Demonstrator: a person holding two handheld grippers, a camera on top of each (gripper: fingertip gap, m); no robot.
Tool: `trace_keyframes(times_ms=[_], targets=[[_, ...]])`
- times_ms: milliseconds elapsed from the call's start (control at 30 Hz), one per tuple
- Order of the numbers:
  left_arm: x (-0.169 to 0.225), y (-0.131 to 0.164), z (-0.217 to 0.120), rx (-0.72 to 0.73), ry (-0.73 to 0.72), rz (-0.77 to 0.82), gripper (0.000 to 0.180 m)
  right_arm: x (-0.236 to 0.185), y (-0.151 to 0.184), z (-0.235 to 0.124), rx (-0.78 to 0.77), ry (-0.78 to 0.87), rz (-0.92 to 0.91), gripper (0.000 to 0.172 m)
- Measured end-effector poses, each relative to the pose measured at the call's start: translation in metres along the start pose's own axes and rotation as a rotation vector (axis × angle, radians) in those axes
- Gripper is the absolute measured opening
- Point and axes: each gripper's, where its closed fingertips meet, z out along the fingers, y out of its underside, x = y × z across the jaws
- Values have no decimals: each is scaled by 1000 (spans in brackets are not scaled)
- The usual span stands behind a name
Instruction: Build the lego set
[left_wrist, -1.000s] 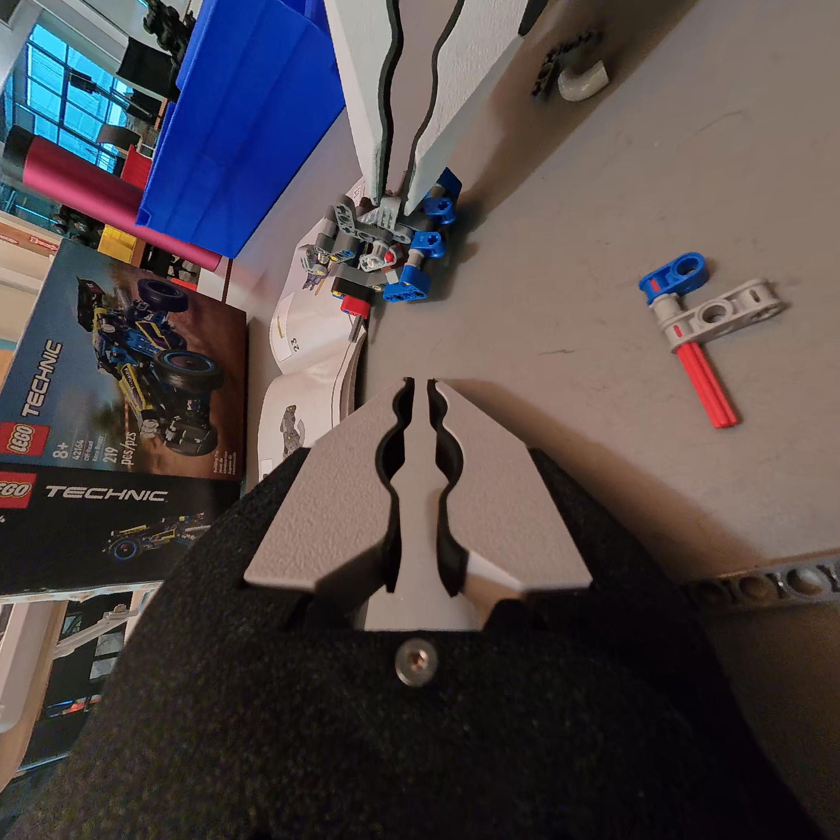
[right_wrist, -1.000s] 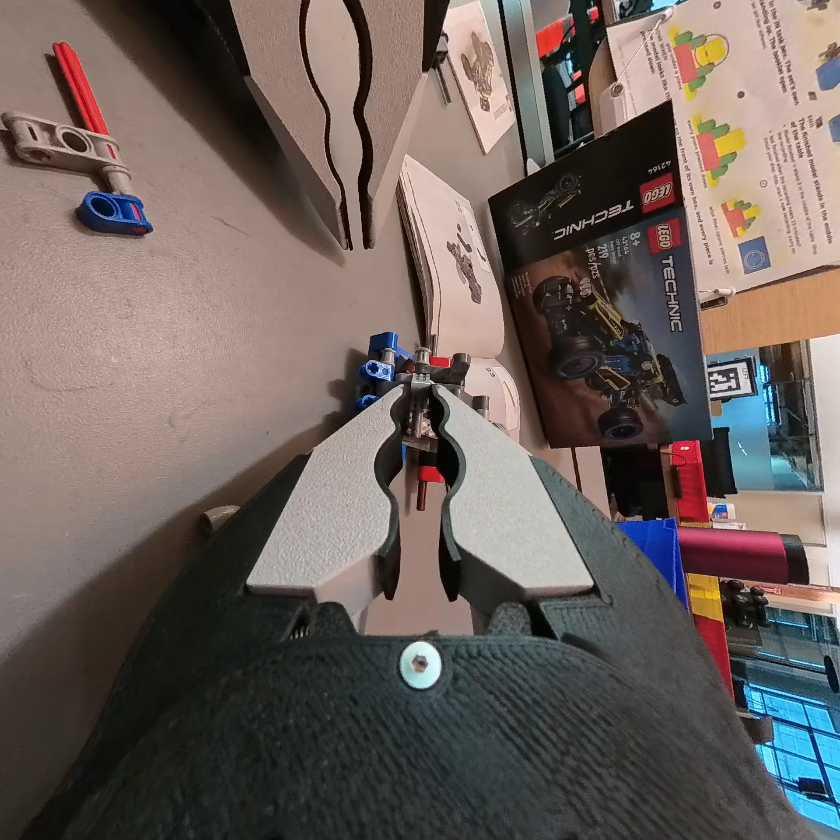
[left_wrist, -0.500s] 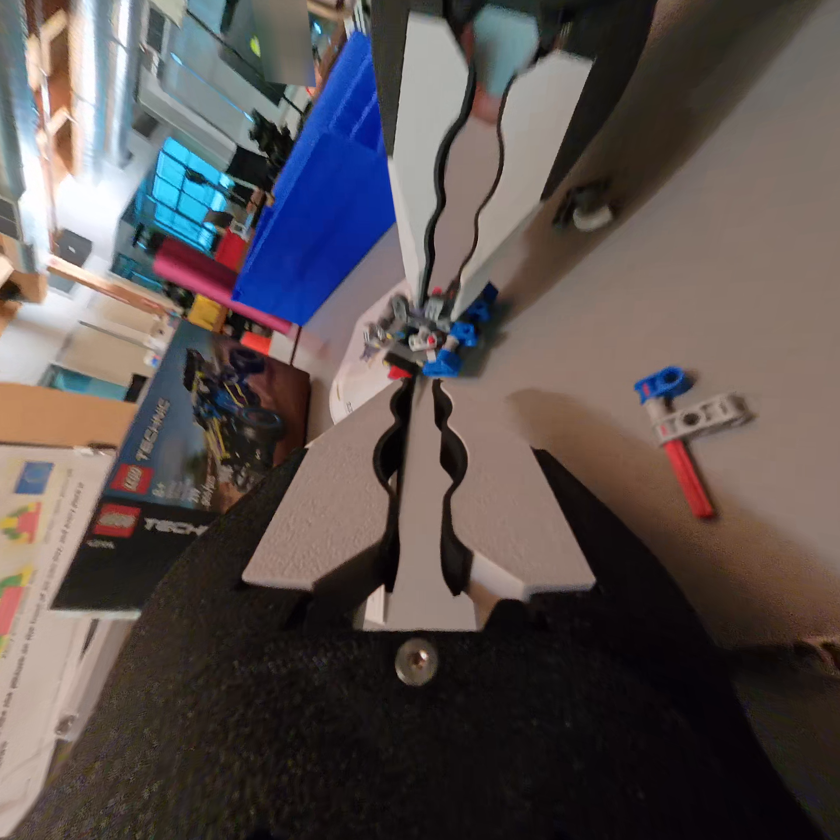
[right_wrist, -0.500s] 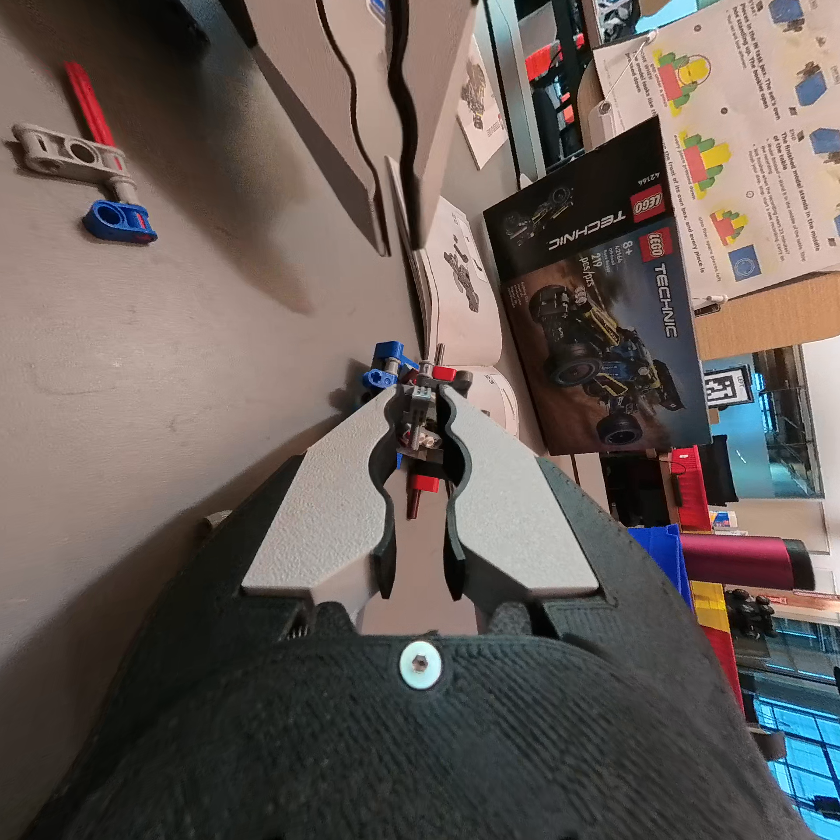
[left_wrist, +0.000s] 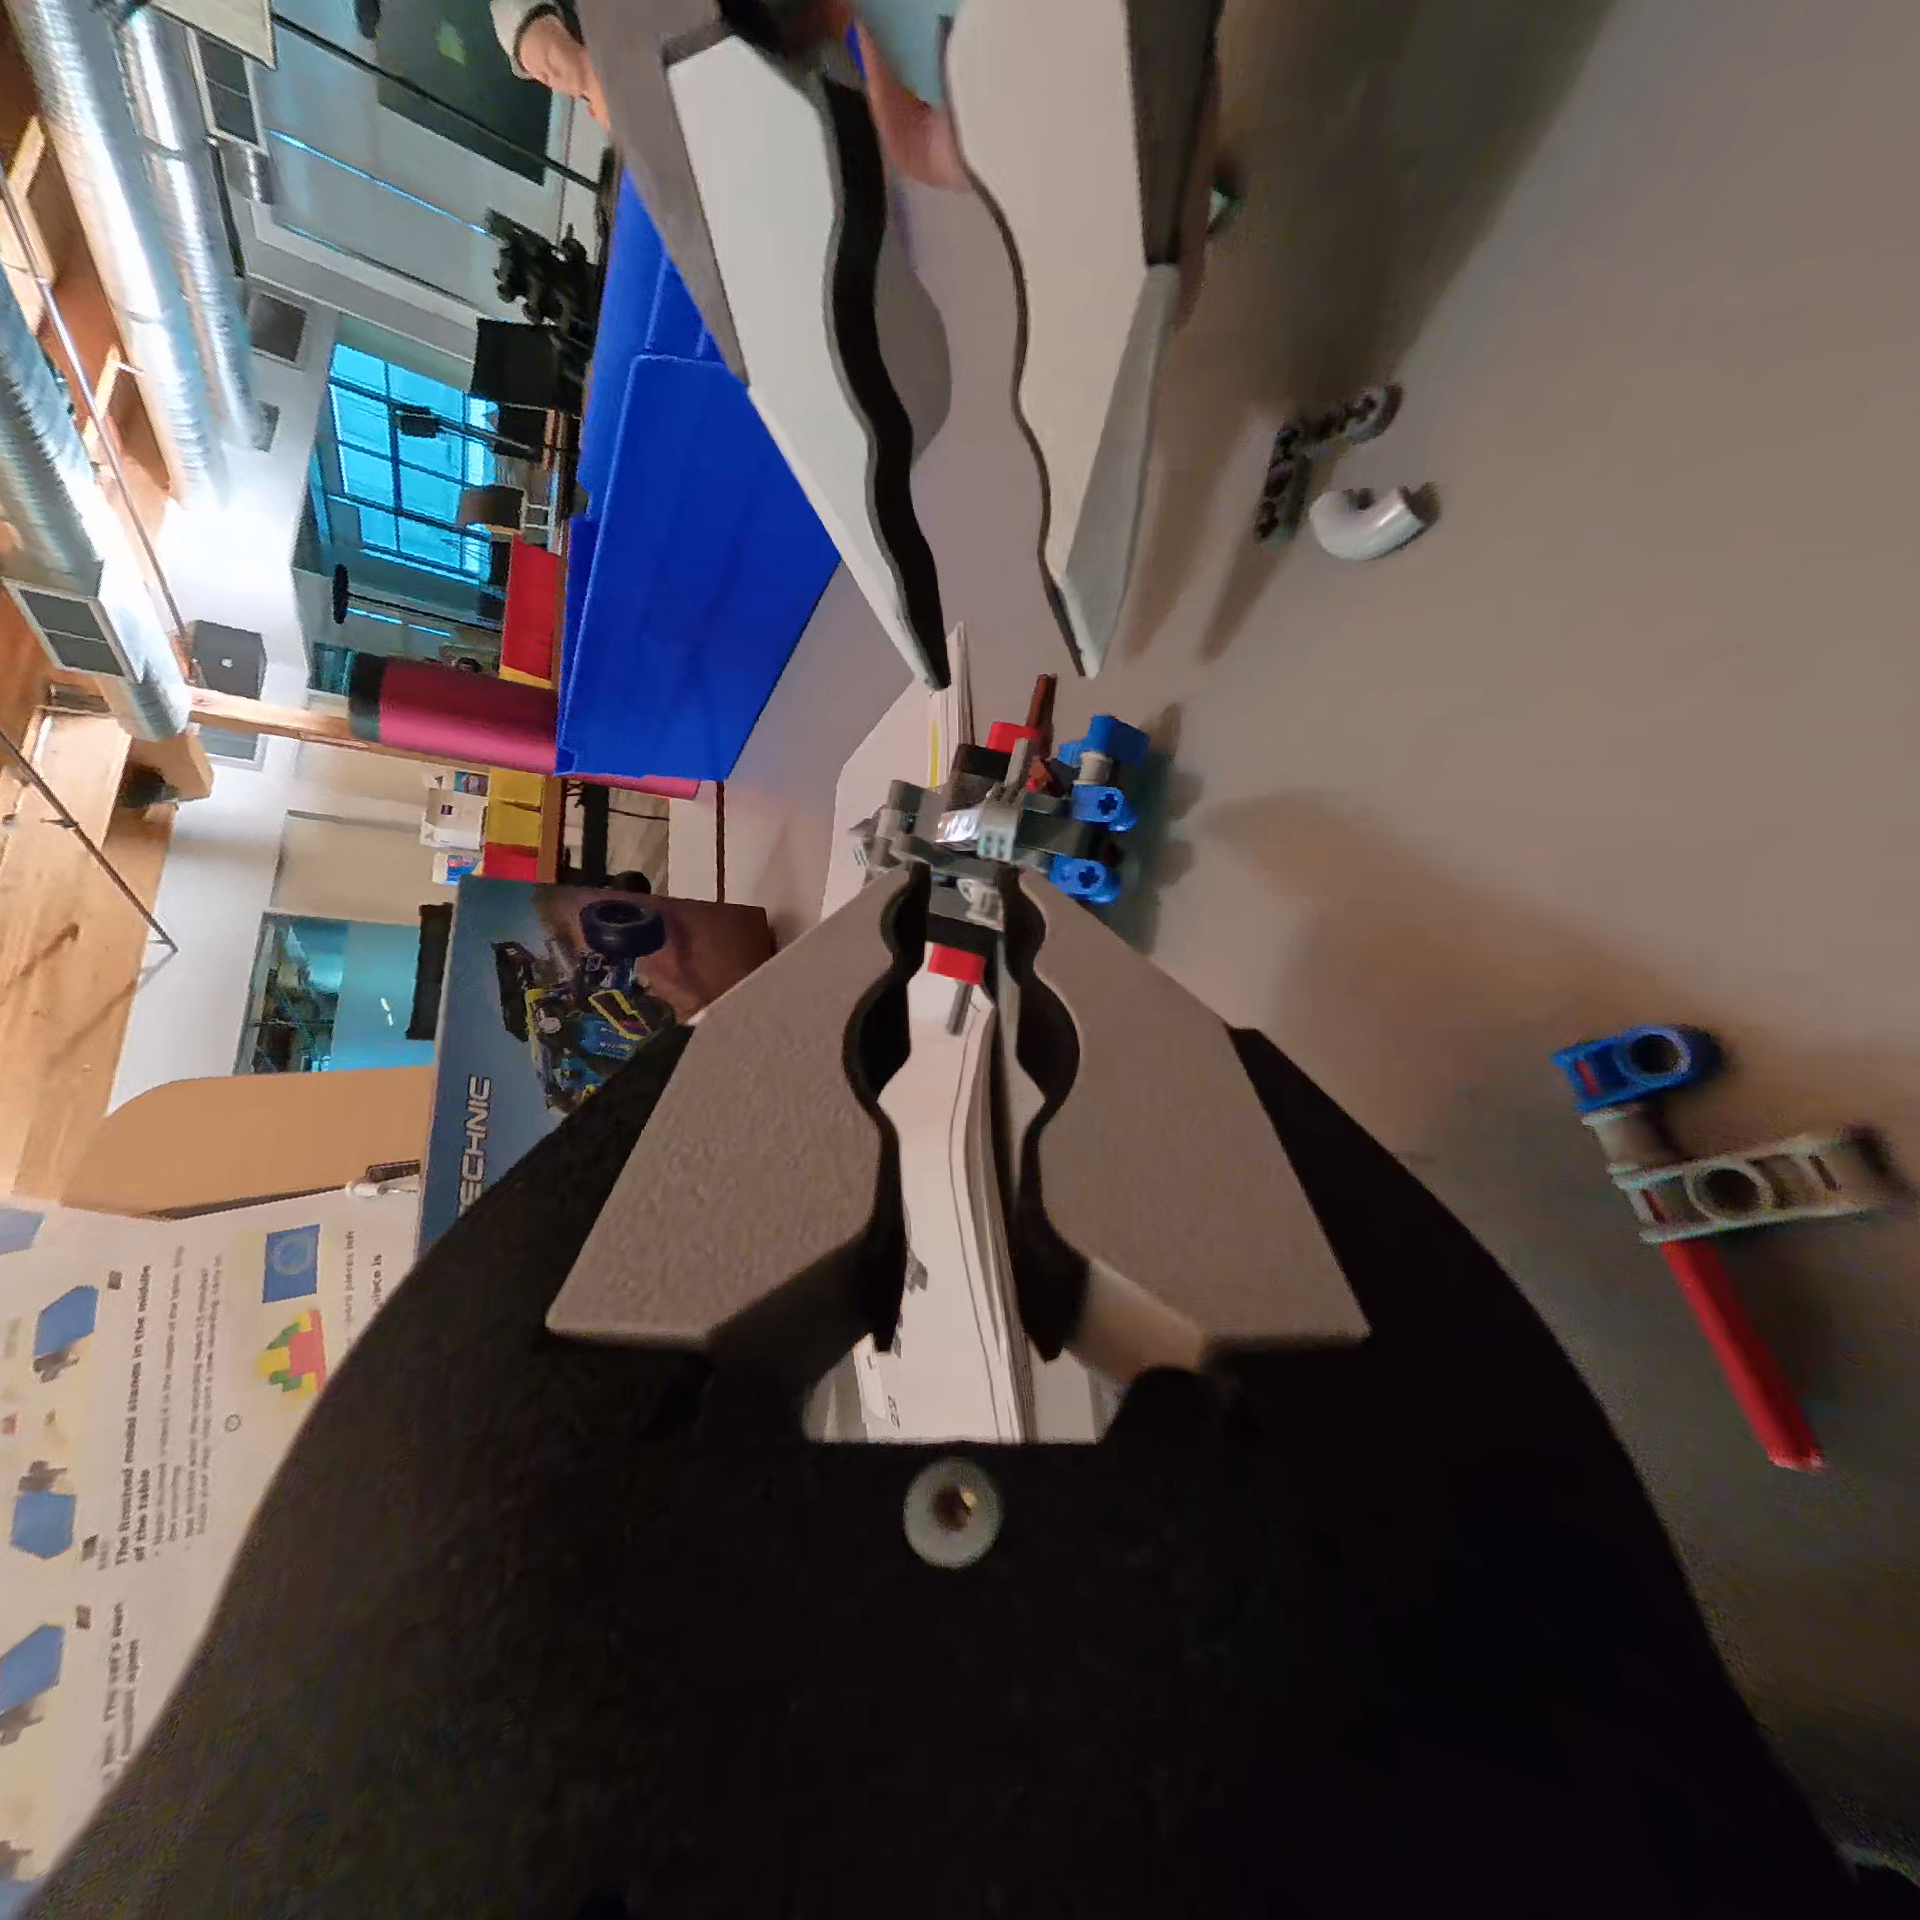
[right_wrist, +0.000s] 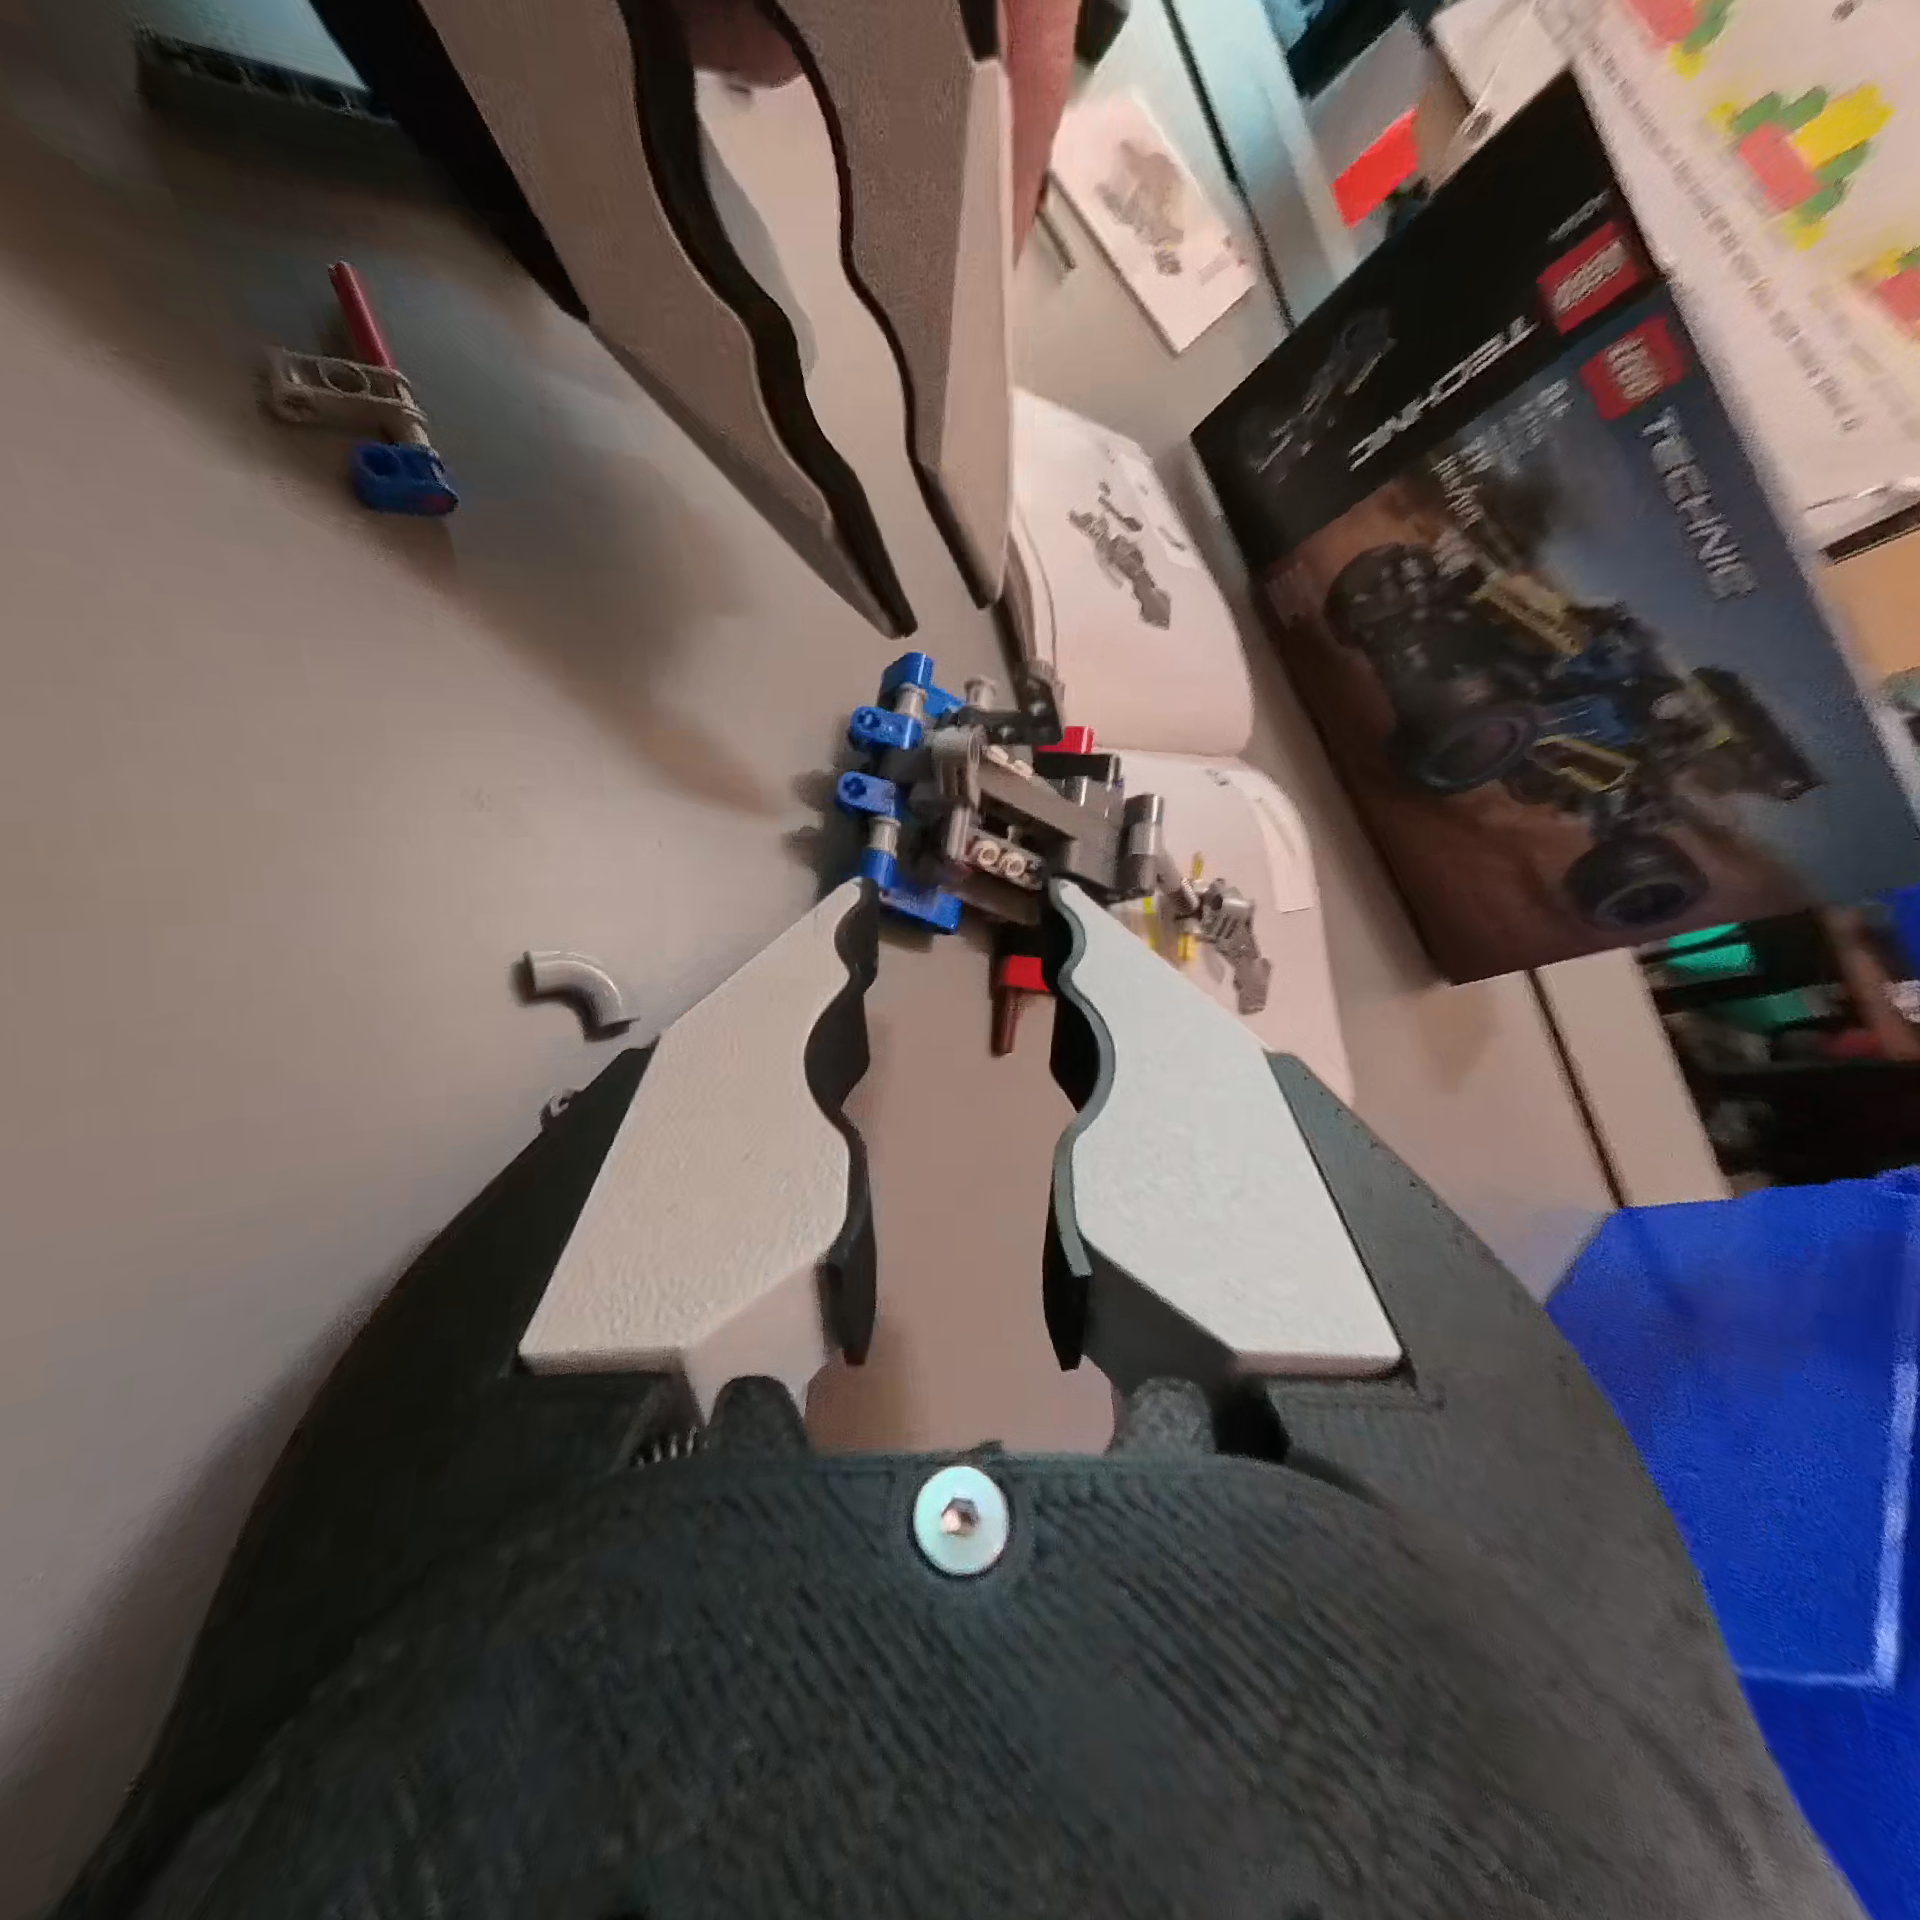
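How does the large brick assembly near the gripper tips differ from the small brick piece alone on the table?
The large assembly has many parts; the small piece only a few. The large assembly lies beside the booklet, between left gripper and right gripper; the small piece lies apart. The small piece has a long red axle; the large assembly shows short red bits. Both mix blue, grey and red.

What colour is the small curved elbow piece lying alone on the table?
Light grey; the elbow piece shows best in the right wrist view.
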Motion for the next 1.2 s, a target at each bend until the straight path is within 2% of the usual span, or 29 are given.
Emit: trace_keyframes(times_ms=[67, 133, 233, 467, 567, 733, 867, 933, 1000, 1200], targets=[[2, -1, 3, -4, -2, 18, 10, 0, 3, 2, 11, -43, 40, 27], [5, -2, 5, -20, 3, 60, 10, 4, 2, 4, 31, -64, 71, 18], [5, -2, 10, -55, -1, 136, 10, 3, -2, 10, 62, -111, 127, 17], [1, 7, 1, -37, -42, 88, 9, -1, 1, 13, 72, -133, 166, 15], [2, 28, -11, -69, -61, 44, 9, 6, 4, 5, 94, -127, 168, 18], [-13, 67, -36, -120, -152, -63, 9, 45, 25, 3, 43, -39, 49, 22], [-30, 109, -53, -210, -268, -144, 9, 51, 25, 16, 86, -174, -85, 32], [-39, 128, -62, -254, -330, -187, 9, 50, 23, 19, 134, -272, -59, 40], [-44, 140, -68, -280, -384, -217, 8, 47, 24, 22, 157, -351, -22, 41], [-44, 156, -65, -347, -427, -182, 8, 38, 27, 33, 186, -322, -12, 41]])
